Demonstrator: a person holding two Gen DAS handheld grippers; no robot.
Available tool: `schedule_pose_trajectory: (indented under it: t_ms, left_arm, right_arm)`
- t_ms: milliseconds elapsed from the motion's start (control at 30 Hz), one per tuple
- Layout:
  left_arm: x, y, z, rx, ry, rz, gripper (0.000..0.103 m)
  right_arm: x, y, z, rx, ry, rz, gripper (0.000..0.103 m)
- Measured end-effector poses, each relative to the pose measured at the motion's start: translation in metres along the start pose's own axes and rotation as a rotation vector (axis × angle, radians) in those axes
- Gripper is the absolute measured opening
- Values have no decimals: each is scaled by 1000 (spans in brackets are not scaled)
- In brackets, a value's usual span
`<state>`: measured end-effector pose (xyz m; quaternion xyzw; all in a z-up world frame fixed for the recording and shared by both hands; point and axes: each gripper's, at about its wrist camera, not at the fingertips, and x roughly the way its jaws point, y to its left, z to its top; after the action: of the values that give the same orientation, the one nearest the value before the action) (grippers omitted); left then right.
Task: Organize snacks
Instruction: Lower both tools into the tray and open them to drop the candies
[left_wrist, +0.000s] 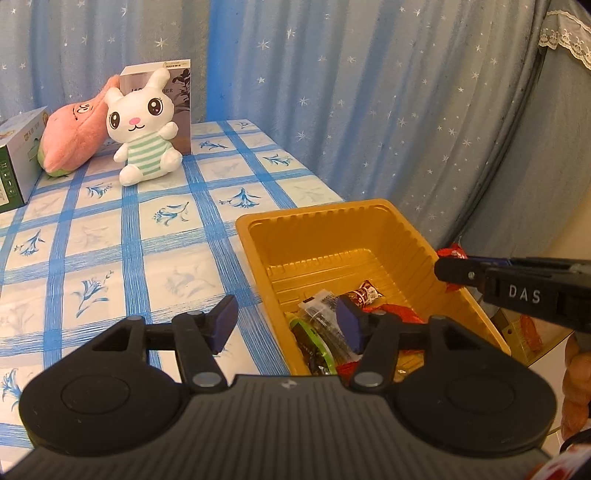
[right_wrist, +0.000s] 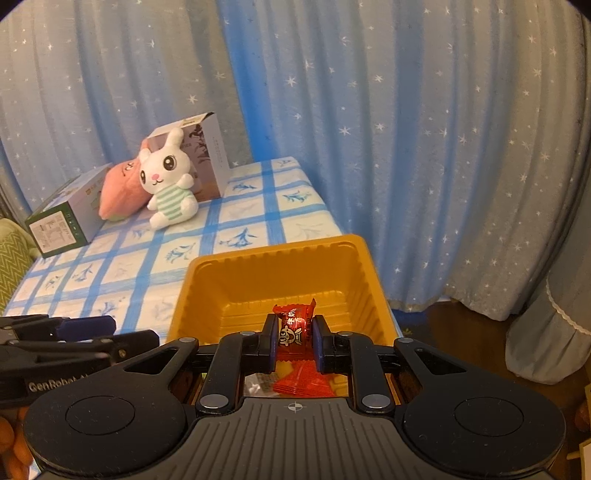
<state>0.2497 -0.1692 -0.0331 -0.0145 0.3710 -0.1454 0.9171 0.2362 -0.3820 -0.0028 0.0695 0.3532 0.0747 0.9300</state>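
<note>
Tray (right_wrist: 275, 258) sits at table's (left_wrist: 110, 240) right edge; right gripper (right_wrist: 294, 341) clenched on red candy (right_wrist: 295, 325) above it; left gripper (left_wrist: 286, 321) spread wide, holding nothing.

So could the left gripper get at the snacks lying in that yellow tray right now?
Probably yes. The left gripper is open and empty, right over the near end of the yellow tray, whose top is uncovered. The snacks lie just below it. The right gripper, holding a red candy, hangs close by.

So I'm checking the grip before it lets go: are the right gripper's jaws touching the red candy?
Touching. The right wrist view shows the right gripper with both jaws pressed against the sides of the red candy, above the yellow tray.
</note>
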Motion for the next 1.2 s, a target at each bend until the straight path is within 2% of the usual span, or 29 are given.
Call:
schedule_pose_trajectory:
  t_ms: [467, 600, 667, 700, 733, 833, 1200]
  left_arm:
    - [-2, 3, 0, -5, -7, 14, 67]
    - [-3, 7, -1, -15, -7, 13, 81]
    - [-5, 8, -3, -14, -7, 18, 85]
    - [-6, 9, -4, -14, -9, 22, 87]
    - [-7, 10, -5, -17, -10, 26, 90]
    - [-13, 15, -8, -44, -22, 17, 97]
    - [-48, 8, -15, -56, -46, 37, 103]
  right_arm:
    - [7, 11, 7, -10, 5, 17, 19]
    - [15, 11, 9, -6, 5, 81, 20]
    - [16, 9, 11, -1, -2, 75, 34]
    - [15, 7, 12, 12, -5, 68, 53]
    - [13, 4, 12, 32, -11, 66, 62]
    - [5, -5, 12, 67, -16, 64, 62]
    - [-38, -16, -4, 136, -3, 9, 62]
